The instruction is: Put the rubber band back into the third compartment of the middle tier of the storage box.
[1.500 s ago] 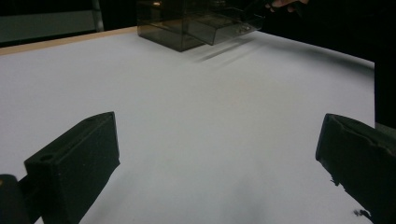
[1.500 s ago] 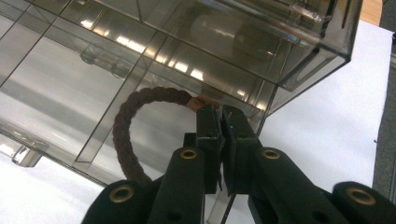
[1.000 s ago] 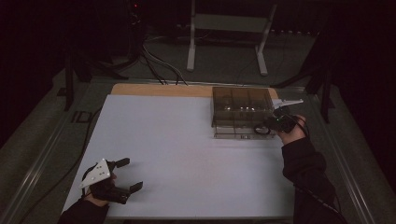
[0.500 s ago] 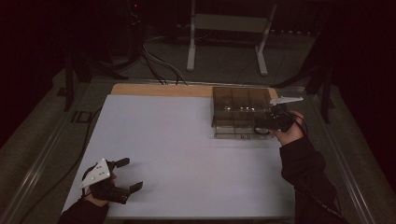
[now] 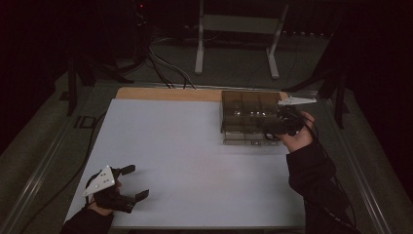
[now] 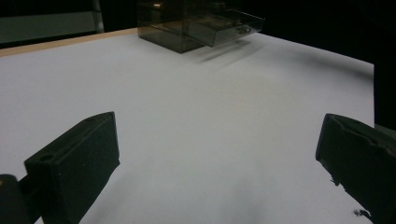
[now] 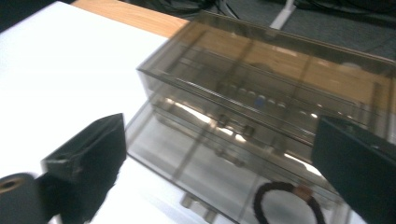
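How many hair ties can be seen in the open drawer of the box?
1. A black hair tie lies in the pulled-out drawer of the smoky plastic box, just ahead of the right gripper. Others may be hidden.

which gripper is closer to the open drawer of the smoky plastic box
Right. The right gripper hovers at the open drawer, jaws apart. The left gripper sits far off at the table's near left corner.

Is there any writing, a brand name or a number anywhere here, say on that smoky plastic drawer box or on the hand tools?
None can be read.
Drawer box: clear smoky plastic, no label seen.
Left gripper and right gripper: no print seen; the grey plates carry only small dots.
Floor left of the white table: pale marks that may be letters, too dim to read.
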`<state>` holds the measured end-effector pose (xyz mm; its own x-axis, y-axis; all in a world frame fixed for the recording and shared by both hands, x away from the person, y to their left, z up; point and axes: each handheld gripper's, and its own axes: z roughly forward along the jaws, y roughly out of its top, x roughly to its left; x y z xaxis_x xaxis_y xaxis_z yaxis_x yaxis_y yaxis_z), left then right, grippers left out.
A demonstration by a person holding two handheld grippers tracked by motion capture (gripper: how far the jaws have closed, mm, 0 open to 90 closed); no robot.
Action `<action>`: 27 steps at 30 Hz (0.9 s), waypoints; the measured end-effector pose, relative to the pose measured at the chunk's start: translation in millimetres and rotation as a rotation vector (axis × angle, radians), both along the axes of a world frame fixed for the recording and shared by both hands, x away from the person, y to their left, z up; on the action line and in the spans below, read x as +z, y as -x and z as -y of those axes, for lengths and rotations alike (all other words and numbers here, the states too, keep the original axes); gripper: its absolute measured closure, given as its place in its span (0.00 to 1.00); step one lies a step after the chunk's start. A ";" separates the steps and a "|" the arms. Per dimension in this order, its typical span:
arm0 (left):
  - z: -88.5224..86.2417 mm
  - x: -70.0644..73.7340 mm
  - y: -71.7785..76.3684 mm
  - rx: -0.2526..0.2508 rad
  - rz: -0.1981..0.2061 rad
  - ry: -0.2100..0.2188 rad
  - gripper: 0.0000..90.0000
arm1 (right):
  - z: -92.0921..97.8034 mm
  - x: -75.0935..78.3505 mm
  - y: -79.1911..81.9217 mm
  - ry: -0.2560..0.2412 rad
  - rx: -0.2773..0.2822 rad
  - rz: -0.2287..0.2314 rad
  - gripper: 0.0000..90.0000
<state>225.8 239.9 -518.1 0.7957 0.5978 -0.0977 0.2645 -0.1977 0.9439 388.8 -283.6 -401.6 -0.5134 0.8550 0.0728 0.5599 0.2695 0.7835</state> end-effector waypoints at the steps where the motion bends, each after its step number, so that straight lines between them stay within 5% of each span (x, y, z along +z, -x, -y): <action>1: -0.1 0.0 -0.1 0.000 0.001 0.000 0.00 | -1.4 0.9 0.8 -0.005 0.004 0.004 0.01; 14: -0.1 0.2 0.0 0.000 0.001 0.004 0.00 | -23.4 7.4 15.7 -0.029 0.036 0.066 0.00; 27: 0.0 0.5 0.9 0.000 0.003 0.004 0.00 | -27.1 -8.3 41.3 -0.032 0.062 0.126 0.00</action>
<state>224.9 239.9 -517.6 0.7963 0.5970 -0.0976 0.2614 -0.1941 0.9455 347.5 -256.4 -410.0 -0.5720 0.8196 0.0314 0.4396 0.2740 0.8554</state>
